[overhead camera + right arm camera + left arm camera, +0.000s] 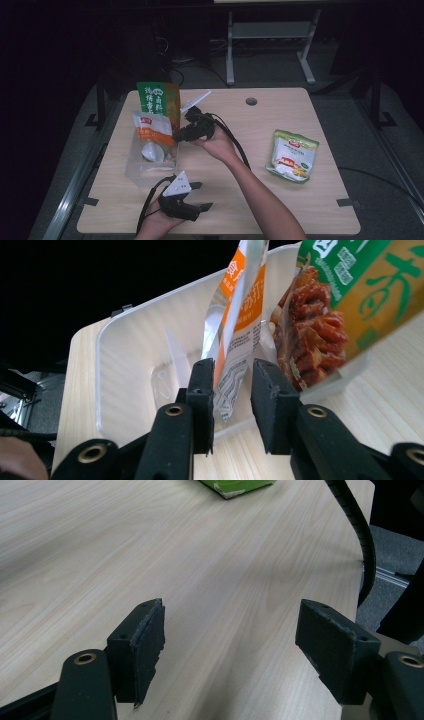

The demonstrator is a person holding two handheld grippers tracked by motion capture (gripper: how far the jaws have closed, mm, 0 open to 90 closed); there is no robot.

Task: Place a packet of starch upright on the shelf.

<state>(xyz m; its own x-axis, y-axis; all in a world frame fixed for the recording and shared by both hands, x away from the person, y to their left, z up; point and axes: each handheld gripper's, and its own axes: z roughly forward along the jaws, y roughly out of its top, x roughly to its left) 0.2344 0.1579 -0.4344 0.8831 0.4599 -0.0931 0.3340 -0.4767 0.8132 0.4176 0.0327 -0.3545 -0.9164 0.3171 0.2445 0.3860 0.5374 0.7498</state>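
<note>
Right tongs (227,405) are parted around the lower edge of the orange-and-white packet (240,330). One pad lies against or just beside the packet and the other stands clear, so no clamping is in effect. In the high view, the right tongs (186,131) sit at the right side of the clear plastic tray (134,170), pointing left. Left tongs (230,645) are wide open with nothing between the pads; bare wood shows beneath them. In the high view, the left tongs (195,197) are at the near edge of the desk (280,200), near and slightly right of the tray.

The orange-and-white packet (150,129) stands upright in the tray, at the left part of the desk. A green-and-orange snack bag (159,100) leans at the far end of the tray, just behind the packet; in the right gripper view, the green-and-orange snack bag (350,295) shows red strips through its window. A white-and-green pouch (294,155) lies flat on the right part of the desk, well apart from the tray.

The desk has a light wood-grain top with rounded corners and a round cable hole (251,101) near its far edge. Black brackets show at its corners. The surrounding room is dark. A grey floor (270,70) lies beyond the desk, where the white metal legs of another frame (270,30) stand.
</note>
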